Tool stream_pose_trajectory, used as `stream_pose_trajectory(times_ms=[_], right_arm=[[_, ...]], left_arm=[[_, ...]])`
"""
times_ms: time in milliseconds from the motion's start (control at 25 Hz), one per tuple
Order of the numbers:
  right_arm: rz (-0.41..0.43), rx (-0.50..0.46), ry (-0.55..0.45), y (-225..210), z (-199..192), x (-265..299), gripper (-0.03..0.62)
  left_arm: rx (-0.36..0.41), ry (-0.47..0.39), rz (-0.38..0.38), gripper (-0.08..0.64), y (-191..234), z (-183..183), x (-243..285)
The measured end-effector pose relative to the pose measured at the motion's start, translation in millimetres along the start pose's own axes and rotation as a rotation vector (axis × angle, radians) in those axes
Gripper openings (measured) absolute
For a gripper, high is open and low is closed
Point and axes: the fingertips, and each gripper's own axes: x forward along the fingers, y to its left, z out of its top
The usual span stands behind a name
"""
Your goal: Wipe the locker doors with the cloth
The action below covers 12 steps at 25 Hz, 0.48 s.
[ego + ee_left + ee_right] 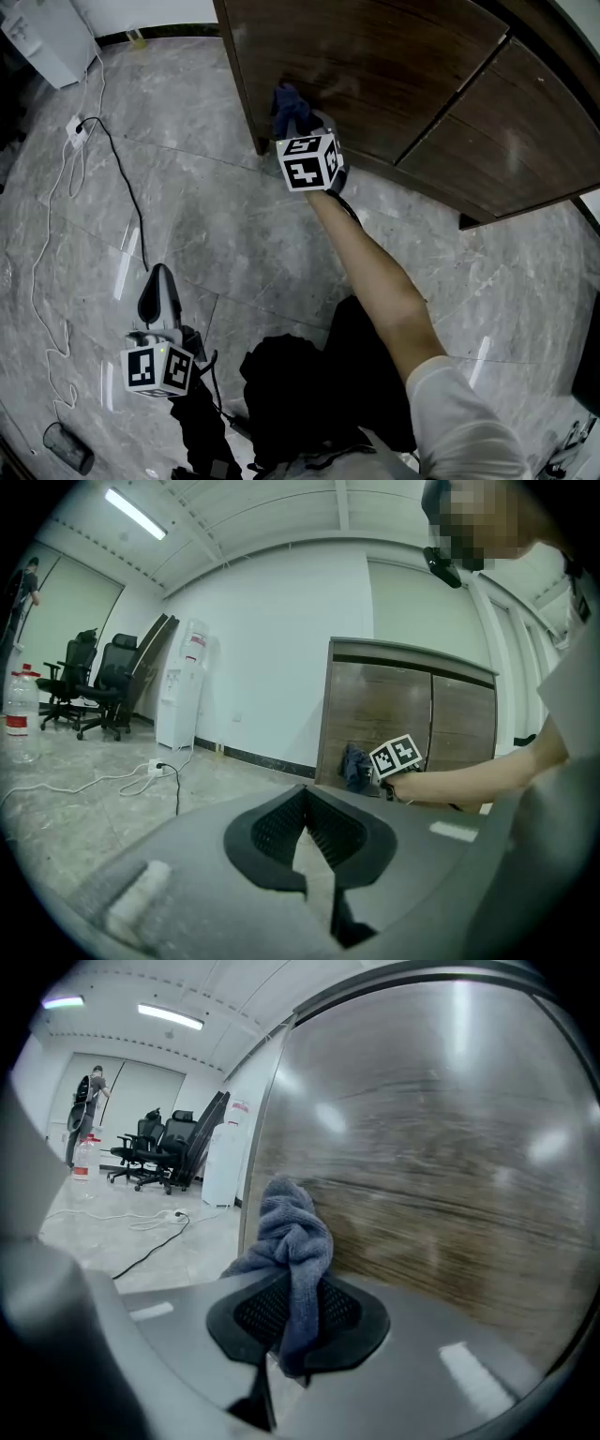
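Two things stay unclear from your views: whether the cloth [292, 1227] actually presses on the wood or only hangs just beside it, and how far the locker [412, 654] extends, since its top and right side are cut off in the head view. Your right gripper [294, 1288] is clenched on the cloth. The lower tail is pinched between the jaws and a knotted bundle stands above them, covering the fingertips. In the head view only the marker cube [309, 161] and a dark blue tuft show at the end of your outstretched arm [375, 281]. The cloth sits low on the left locker door [375, 66], near its left edge and close to the floor [234, 234]; the right locker door [530, 131] is well apart from it. Wood grain in the right gripper view is smeared and hard to read. Your left gripper [302, 797] hangs near you on the left, well apart from the locker, jaws closed tip to tip with nothing between them. The floor is glossy grey veined stone. A white cable [56, 234] and a black cable [127, 178] trail over it from a power strip [77, 129] at the far left. Far off stand a white water dispenser [180, 700], black office chairs [98, 682] and a water bottle [21, 719], under strip lights [136, 513]. A dark shape [291, 384] at the near edge of the head view is too dim to name.
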Motion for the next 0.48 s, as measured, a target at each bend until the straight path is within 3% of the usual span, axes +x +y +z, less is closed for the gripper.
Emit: stream_pose_trajectory(times_ms=[280, 480], right_arm=[[0.059, -0.044, 0.029, 39, 5, 33, 0.041], [0.068, -0.058, 0.076, 49, -12, 45, 0.041]], left_arm=[[-0.009, 0.012, 0.019, -0.002, 7, -1, 0], [-0.006, 0.004, 0.019, -0.002, 12, -2, 0]])
